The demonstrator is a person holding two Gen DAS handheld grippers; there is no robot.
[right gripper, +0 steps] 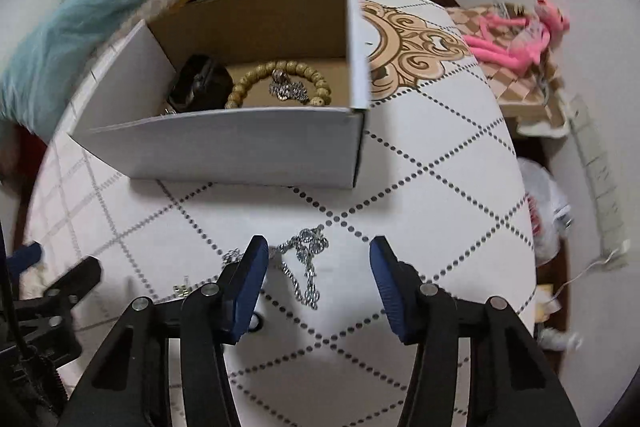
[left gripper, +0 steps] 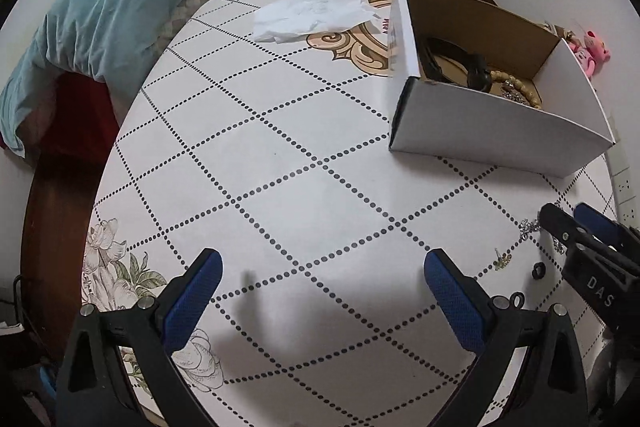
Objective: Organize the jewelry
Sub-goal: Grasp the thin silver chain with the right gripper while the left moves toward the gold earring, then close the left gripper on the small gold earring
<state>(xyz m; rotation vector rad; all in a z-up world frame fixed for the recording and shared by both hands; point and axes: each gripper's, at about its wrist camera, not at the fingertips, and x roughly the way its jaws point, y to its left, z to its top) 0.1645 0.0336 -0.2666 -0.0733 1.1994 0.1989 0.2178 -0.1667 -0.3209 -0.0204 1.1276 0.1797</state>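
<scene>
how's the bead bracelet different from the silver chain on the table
The bead bracelet lies inside the cardboard box; the silver chain lies loose on the table. The bracelet is tan, chunky round beads in a closed ring; the chain is thin shiny links, strung out and tangled. Neither is gripped.

We are facing a white table (left gripper: 280,147) with dotted diamond lines. Sitting on it are an open cardboard box (right gripper: 240,147), crumpled paper (left gripper: 312,13), a silver chain (right gripper: 304,267), a small earring (left gripper: 502,261) and two black rings (left gripper: 536,271).
</scene>
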